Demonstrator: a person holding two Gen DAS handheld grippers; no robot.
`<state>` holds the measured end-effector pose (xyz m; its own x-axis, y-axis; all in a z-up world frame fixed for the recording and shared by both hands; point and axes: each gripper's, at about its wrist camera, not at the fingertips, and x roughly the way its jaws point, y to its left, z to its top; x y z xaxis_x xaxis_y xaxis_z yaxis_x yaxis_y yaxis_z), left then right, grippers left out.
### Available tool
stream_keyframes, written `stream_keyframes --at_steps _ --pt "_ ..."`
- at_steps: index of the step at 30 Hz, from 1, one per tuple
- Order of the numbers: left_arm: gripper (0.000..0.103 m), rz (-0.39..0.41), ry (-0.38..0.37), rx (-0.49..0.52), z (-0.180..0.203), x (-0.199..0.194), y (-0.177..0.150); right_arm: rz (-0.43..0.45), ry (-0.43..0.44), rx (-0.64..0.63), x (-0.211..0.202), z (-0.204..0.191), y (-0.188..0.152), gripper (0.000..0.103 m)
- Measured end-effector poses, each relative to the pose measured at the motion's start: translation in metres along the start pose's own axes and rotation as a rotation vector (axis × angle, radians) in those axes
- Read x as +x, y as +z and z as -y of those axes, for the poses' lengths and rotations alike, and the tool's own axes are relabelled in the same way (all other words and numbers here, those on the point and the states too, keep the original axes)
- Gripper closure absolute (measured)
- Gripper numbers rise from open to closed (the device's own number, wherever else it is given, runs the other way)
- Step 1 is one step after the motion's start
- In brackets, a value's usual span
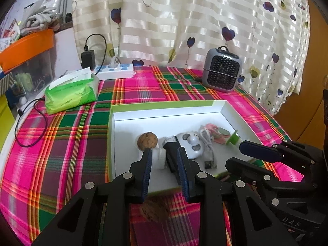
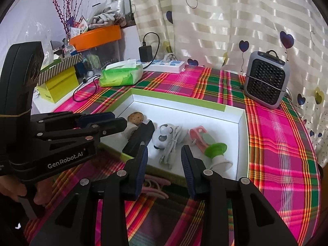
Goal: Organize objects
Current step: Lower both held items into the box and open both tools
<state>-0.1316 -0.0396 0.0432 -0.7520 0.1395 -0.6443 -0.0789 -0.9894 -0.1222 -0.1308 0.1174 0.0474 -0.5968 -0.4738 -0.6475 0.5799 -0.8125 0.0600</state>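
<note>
We see a shallow white cardboard box with a lime-green rim (image 1: 114,110) lying on a table covered by a pink, green and orange plaid cloth (image 1: 61,135). Inside it, in a loose row near the front wall, lie a round brown speckled cookie-like ball (image 1: 147,140), a white cylindrical piece (image 1: 158,157) just beside it, a long black bar-shaped object (image 2: 141,136), a white rounded gadget with grey spots (image 2: 163,136), a bundled white cable with a dark plug (image 1: 208,147), a pink and pale-green flat item (image 2: 199,137) and a green disc on a white stem (image 2: 216,150).

Our left gripper (image 1: 164,153) hangs over the front edge of the box, its jaws standing partly apart with nothing between the blue pads (the black bar merely shows through the gap). Our right gripper (image 2: 164,151) likewise hovers at the box's front rim, jaws partly apart and holding nothing; the cable shows beyond the gap. The two tongs sit side by side, close together.

On the cloth in front of the box lie some pink elastic bands (image 2: 155,186). Behind the box stand a green soft pack of tissues (image 1: 70,93), a white power strip with blue sockets (image 1: 114,71) and a small grey fan heater with a black grille (image 1: 222,72), before a cream striped curtain with heart prints (image 1: 184,20).
</note>
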Motion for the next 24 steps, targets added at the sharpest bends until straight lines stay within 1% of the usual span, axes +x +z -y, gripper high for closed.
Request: stream_keyframes --at_steps 13,24 --pt "0.079 0.019 -0.021 0.012 0.007 -0.022 -0.021 0.025 0.011 0.030 -0.022 -0.005 -0.018 0.068" --pt "0.079 0.026 -0.020 0.003 0.002 -0.026 -0.029 0.022 0.026 0.034 -0.017 -0.002 -0.026 0.068"
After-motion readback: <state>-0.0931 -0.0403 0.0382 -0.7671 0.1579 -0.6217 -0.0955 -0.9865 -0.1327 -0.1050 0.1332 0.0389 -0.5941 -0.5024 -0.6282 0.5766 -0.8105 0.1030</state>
